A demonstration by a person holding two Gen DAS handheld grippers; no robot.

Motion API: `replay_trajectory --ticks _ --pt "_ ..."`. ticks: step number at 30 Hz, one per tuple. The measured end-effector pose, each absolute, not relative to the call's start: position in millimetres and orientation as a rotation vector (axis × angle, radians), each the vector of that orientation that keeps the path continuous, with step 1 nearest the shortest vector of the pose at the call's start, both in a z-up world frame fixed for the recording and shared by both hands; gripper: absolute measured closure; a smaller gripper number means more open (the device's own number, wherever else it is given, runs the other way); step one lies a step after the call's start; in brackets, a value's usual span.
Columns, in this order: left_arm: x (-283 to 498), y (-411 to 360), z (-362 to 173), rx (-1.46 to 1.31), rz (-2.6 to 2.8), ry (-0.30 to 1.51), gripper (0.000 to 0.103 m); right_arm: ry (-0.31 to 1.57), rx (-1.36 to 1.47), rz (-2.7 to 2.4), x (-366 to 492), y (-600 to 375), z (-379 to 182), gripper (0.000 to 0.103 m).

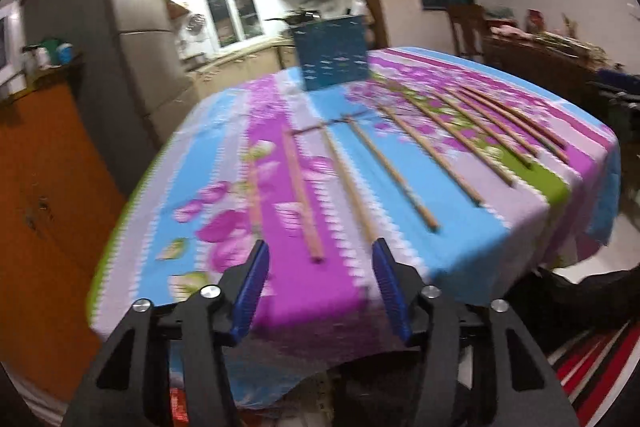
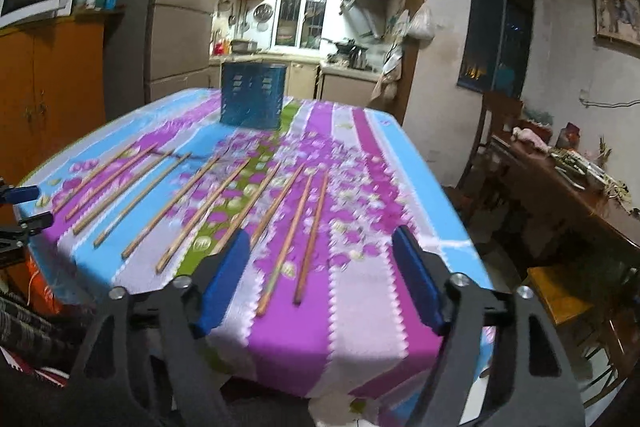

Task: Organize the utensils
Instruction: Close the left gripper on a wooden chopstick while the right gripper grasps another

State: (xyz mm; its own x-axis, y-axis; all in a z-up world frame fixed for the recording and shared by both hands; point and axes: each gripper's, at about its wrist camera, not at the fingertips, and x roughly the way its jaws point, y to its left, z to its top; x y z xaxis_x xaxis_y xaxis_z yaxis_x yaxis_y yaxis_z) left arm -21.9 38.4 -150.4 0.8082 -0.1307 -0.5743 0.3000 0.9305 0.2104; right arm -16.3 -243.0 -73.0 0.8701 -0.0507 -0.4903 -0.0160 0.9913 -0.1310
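Several wooden chopsticks (image 1: 400, 163) lie side by side across a flowered tablecloth (image 1: 340, 291); they also show in the right wrist view (image 2: 204, 207). A blue utensil holder (image 1: 332, 53) stands upright at the table's far side, also in the right wrist view (image 2: 253, 95). My left gripper (image 1: 318, 251) is open and empty above the near table edge, with the near ends of two chopsticks (image 1: 304, 199) between its blue pads. My right gripper (image 2: 320, 243) is open and empty above the near edge, over the two rightmost chopsticks (image 2: 310, 239). The left gripper shows at the right wrist view's left edge (image 2: 20, 207).
An orange cabinet (image 2: 48, 83) stands left of the table. A dark wooden side table (image 2: 568, 187) with clutter and a chair (image 2: 560, 299) stand to the right. A kitchen (image 2: 296, 39) lies behind. A red striped rug (image 1: 592, 359) is on the floor.
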Motion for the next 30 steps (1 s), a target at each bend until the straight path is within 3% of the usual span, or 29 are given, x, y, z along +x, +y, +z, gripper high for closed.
replay_trajectory --ticks 5,11,13,16,30 --pt "-11 23 -166 0.289 -0.273 0.624 0.056 0.548 -0.113 0.002 -17 -238 -87 0.052" --pt "0 20 -172 0.259 -0.298 0.643 0.074 0.571 -0.123 0.087 -17 -221 -99 0.078" --pt "2 18 -174 0.259 -0.288 0.632 0.075 0.57 -0.15 0.119 -16 -209 -101 0.083" --pt "0 20 -175 0.227 -0.298 0.624 0.08 0.565 -0.166 0.155 -12 -194 -105 0.085" --pt "-9 22 -182 0.173 -0.27 0.547 0.08 0.606 -0.151 0.078 15 -161 -134 0.089"
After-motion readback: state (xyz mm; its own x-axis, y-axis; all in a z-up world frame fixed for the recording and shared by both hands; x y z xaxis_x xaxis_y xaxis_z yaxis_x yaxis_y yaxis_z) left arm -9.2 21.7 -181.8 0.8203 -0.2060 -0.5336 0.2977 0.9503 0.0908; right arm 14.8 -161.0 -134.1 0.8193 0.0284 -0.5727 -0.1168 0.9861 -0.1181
